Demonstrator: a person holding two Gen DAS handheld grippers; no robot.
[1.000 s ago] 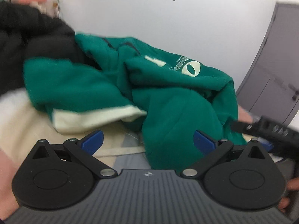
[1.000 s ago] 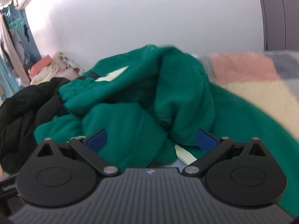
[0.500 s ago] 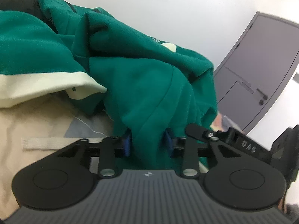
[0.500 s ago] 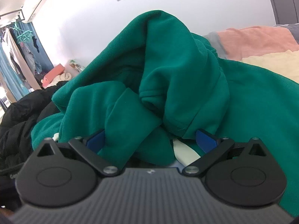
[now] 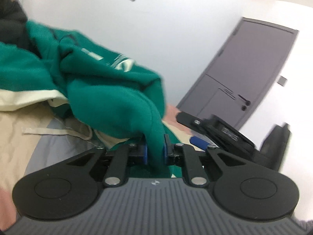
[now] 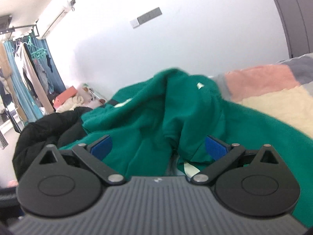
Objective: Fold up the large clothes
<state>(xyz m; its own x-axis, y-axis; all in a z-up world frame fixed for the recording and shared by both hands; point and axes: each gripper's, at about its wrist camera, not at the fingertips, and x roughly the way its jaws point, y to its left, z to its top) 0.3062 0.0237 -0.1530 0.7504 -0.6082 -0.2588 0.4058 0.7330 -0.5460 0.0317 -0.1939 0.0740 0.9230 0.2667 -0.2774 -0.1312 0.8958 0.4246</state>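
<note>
White walls (image 6: 205, 39) and a grey door (image 5: 254, 68) back a bed covered in a pink, cream and grey patchwork blanket (image 6: 273, 98). On it lies a crumpled green sweatshirt (image 6: 156, 113) with cream trim, beside a black garment (image 6: 43, 129). Left gripper (image 5: 155, 153) has its blue pads pinched tight on a sweatshirt fold. Right gripper (image 6: 158, 146) stands wide apart over the green fabric, holding nothing.
</note>
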